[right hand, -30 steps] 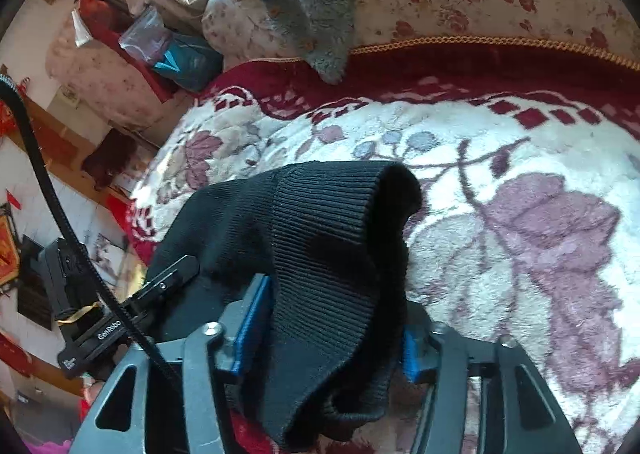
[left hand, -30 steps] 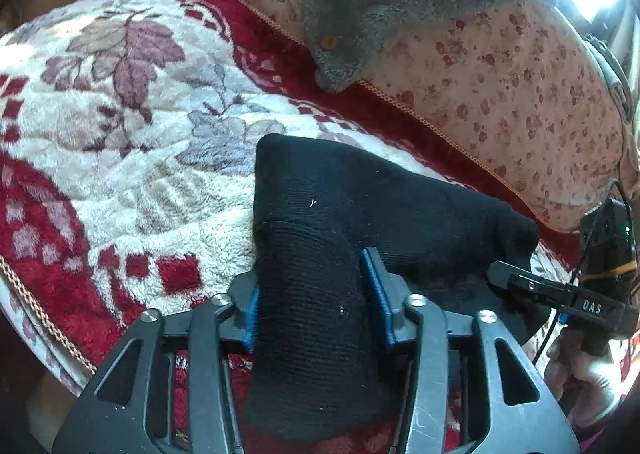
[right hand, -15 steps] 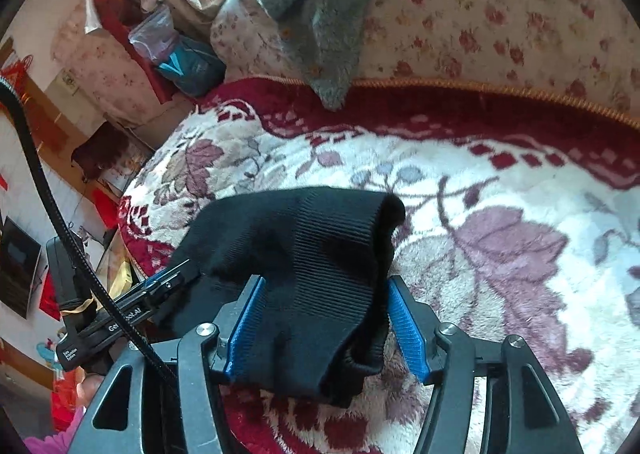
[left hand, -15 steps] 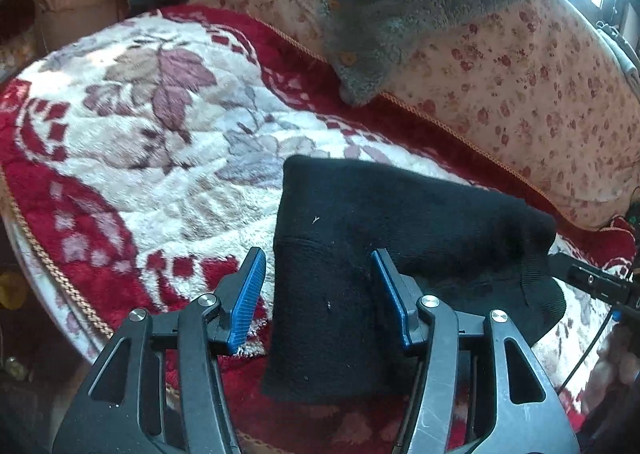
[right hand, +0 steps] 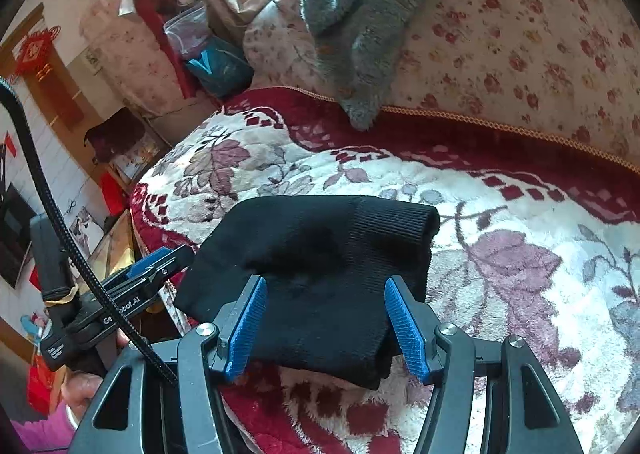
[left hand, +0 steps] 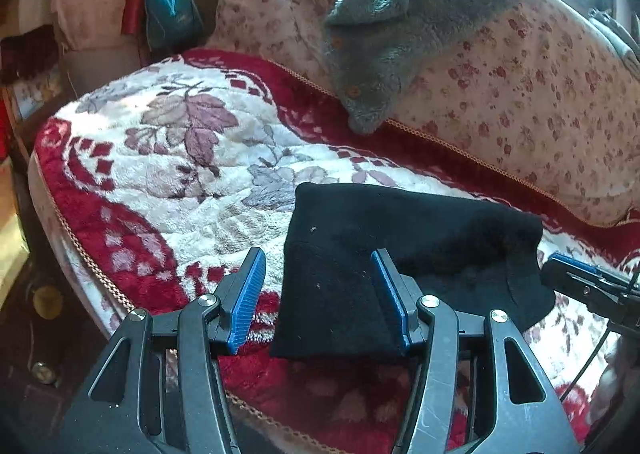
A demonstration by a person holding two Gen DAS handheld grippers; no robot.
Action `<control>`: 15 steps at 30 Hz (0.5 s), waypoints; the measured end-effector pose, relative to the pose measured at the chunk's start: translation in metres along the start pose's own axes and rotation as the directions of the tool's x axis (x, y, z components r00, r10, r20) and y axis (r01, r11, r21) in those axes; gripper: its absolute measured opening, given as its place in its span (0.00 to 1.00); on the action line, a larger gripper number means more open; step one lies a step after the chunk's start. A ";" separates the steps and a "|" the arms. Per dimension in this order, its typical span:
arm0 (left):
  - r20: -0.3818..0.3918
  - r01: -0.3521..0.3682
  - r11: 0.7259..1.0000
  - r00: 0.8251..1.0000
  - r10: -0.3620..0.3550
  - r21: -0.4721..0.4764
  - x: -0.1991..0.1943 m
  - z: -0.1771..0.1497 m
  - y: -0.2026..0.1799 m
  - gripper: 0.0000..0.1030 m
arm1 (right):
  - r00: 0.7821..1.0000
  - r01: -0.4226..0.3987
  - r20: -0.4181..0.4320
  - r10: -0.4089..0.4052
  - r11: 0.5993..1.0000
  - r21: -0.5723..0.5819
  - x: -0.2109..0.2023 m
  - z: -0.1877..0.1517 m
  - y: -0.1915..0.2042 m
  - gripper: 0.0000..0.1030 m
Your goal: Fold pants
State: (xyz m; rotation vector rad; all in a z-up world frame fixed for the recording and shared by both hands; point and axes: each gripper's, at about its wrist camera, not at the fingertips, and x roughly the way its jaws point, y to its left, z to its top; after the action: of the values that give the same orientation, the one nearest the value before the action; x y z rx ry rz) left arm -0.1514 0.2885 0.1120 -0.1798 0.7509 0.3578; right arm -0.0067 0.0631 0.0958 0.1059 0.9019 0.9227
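The black knit pants (left hand: 384, 254) lie folded into a compact bundle on the red and white floral blanket (left hand: 180, 182). They also show in the right wrist view (right hand: 320, 266). My left gripper (left hand: 320, 294) is open, its blue pads apart over the bundle's left end, holding nothing. My right gripper (right hand: 326, 326) is open, its pads spread on either side of the bundle's ribbed end without clamping it. The right gripper's tip shows at the right edge of the left wrist view (left hand: 576, 282), and the left gripper shows at the left in the right wrist view (right hand: 132, 286).
A grey fleece garment (left hand: 400, 34) hangs over the floral sofa back (left hand: 540, 94). The blanket's front edge (left hand: 92, 266) drops off at the left. A teal bag (left hand: 170, 14) and cushions sit at the far left end.
Both grippers opened and let go of the pants, then drew back. The bundle now rests flat on the blanket.
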 end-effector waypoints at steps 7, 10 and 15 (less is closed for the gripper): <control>0.021 -0.012 1.000 1.000 0.012 -0.014 -0.011 -0.006 -0.005 0.53 | 1.000 0.021 0.007 -0.020 0.997 -0.069 -0.003 -0.010 0.015 0.58; 0.016 -0.016 1.000 1.000 0.016 -0.018 -0.014 -0.008 -0.006 0.53 | 1.000 0.021 0.013 -0.020 0.996 -0.085 -0.005 -0.013 0.018 0.58; 0.003 -0.030 0.999 1.000 0.030 -0.017 -0.015 -0.012 -0.010 0.53 | 1.000 0.014 0.020 -0.012 0.996 -0.092 -0.007 -0.015 0.021 0.58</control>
State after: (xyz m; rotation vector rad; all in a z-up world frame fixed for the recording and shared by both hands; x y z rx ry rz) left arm -0.1656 0.2721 0.1139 -0.1844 0.7483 0.3929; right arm -0.0326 0.0664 0.0999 0.0303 0.8396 0.9481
